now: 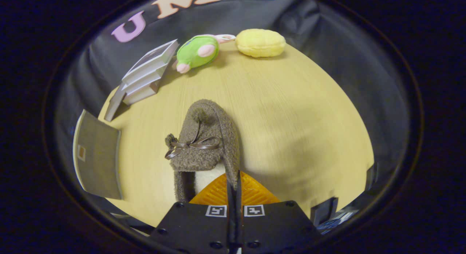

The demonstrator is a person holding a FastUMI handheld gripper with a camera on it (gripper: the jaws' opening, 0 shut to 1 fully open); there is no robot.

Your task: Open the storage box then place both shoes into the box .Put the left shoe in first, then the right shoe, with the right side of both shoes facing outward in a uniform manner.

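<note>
A brown fuzzy shoe (204,137) with a thin ribbon bow hangs just ahead of my fingers, its toe pointing away from me over the wooden table (291,119). My gripper (233,179) is shut on the shoe's right side wall by the opening, where the pale lining shows. The shoe throws a shadow on the table to its right, and seems lifted off the surface. Left of the shoe, at the table's edge, stands a grey box panel (97,157) with a small label. I cannot tell whether it is the box's lid or its side.
Beyond the shoe to the left lies a stack of white-grey flat boxes (147,77). A green and pink plush toy (198,52) and a yellow plush cushion (260,43) rest at the table's far edge. Bare wood stretches to the right of the shoe.
</note>
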